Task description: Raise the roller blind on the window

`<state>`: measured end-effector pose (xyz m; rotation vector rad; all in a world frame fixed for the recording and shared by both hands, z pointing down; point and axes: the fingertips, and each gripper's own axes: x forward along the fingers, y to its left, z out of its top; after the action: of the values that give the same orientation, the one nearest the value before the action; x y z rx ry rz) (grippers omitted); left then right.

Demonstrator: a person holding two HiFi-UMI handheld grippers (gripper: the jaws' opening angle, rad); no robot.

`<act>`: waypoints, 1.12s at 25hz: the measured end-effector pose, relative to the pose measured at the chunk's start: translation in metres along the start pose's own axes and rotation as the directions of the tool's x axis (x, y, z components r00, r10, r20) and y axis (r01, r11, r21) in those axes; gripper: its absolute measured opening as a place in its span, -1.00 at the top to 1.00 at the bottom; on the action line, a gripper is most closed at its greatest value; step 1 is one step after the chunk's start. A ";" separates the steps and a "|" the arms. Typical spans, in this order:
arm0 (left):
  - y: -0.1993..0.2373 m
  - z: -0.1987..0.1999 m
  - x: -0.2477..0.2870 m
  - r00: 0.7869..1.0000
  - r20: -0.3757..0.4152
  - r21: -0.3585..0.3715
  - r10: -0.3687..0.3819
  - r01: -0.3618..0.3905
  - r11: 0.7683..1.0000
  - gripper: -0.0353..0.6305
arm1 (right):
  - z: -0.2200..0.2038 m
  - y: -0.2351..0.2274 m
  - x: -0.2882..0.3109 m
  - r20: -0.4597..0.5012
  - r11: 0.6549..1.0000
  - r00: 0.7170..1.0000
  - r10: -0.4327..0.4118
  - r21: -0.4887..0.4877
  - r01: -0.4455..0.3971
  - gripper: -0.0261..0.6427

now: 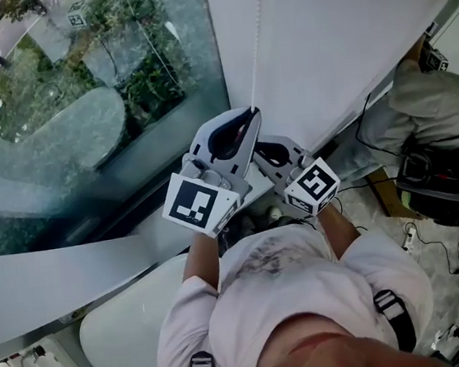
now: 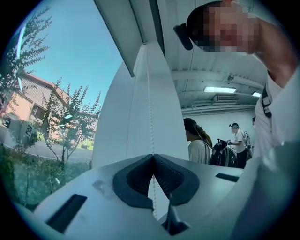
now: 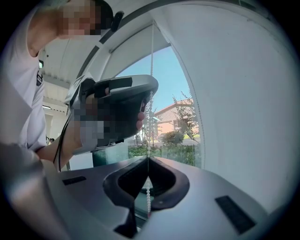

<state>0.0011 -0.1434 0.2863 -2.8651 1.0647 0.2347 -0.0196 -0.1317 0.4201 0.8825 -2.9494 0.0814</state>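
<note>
Chain [image 1: 255,42] pinched: left gripper [image 2: 153,158], right gripper [image 3: 148,159]

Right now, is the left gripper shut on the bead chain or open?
Shut: the left gripper has its jaws together at the tips, pinching the bead chain.

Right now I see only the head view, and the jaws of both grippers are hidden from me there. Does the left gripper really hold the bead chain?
Observer: Yes. In the left gripper view, the left gripper has its jaws together on the bead chain, which runs up along the white blind.
Operator: And the right gripper?
Observer: The right gripper is shut on the chain too, and a few beads hang below its jaws.
Operator: Which gripper is higher on the chain?
Observer: The left one. The right gripper view shows it above the right jaws.
</note>
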 end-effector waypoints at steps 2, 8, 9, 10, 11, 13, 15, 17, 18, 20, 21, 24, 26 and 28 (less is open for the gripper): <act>0.001 -0.003 -0.002 1.000 0.005 0.019 0.016 -0.017 1.000 0.87 | -0.002 -0.002 0.000 -0.003 1.000 1.000 -0.004 0.005 0.004 0.74; -0.001 -0.013 -0.006 0.999 -0.017 0.000 0.030 -0.030 1.000 0.88 | -0.012 -0.003 0.004 -0.032 1.000 0.999 -0.008 0.005 0.008 0.74; 0.000 -0.018 -0.006 0.999 -0.030 -0.004 0.033 -0.033 0.999 0.88 | -0.017 -0.003 0.005 -0.046 1.000 0.999 -0.008 0.006 0.008 0.74; 0.001 -0.025 -0.006 0.998 -0.042 -0.005 0.035 -0.035 0.999 0.88 | -0.023 -0.004 0.006 -0.060 1.000 0.998 -0.007 0.010 0.008 0.74; 0.002 -0.032 -0.006 0.998 -0.056 -0.007 0.038 -0.039 0.999 0.88 | -0.029 -0.005 0.006 -0.073 1.000 0.997 -0.007 0.016 0.008 0.74; 0.003 -0.046 -0.006 0.995 -0.086 -0.019 0.042 -0.044 0.999 0.88 | -0.043 -0.007 0.007 -0.099 0.999 0.995 -0.008 0.030 0.011 0.74; 0.004 -0.060 -0.008 0.993 -0.107 -0.029 0.043 -0.046 0.999 0.88 | -0.056 -0.008 0.007 -0.124 0.999 0.992 -0.007 0.044 0.013 0.74; 0.005 -0.071 -0.010 0.992 -0.118 -0.041 0.044 -0.050 0.998 0.88 | -0.068 -0.007 0.008 -0.143 0.998 0.990 -0.006 0.055 0.014 0.74; 0.005 -0.075 -0.011 0.991 -0.122 -0.047 0.045 -0.052 0.998 0.88 | -0.072 -0.007 0.009 -0.151 0.998 0.989 -0.005 0.060 0.014 0.74; 0.004 -0.081 -0.014 0.990 -0.130 -0.058 0.047 -0.055 0.997 0.88 | -0.078 -0.006 0.009 -0.164 0.998 0.986 -0.004 0.067 0.016 0.74; 0.004 -0.083 -0.015 0.990 -0.135 -0.063 0.048 -0.057 0.996 0.88 | -0.081 -0.005 0.009 -0.171 0.997 0.985 -0.005 0.069 0.017 0.74; 0.004 -0.091 -0.016 0.987 -0.150 -0.074 0.053 -0.065 0.995 0.88 | -0.089 -0.005 0.008 -0.194 0.997 0.981 -0.004 0.075 0.019 0.74; 0.004 -0.098 -0.017 0.985 -0.163 -0.081 0.055 -0.069 0.994 0.88 | -0.095 -0.005 0.008 -0.211 0.997 0.978 -0.001 0.080 0.019 0.74; 0.004 -0.105 -0.018 0.983 -0.176 -0.090 0.056 -0.073 0.993 0.88 | -0.103 -0.005 0.008 -0.226 0.996 0.974 0.001 0.088 0.019 0.74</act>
<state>-0.0031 -0.1481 0.3932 -2.9856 1.2092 0.0414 -0.0187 -0.1334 0.5234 0.8356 -2.7478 0.2953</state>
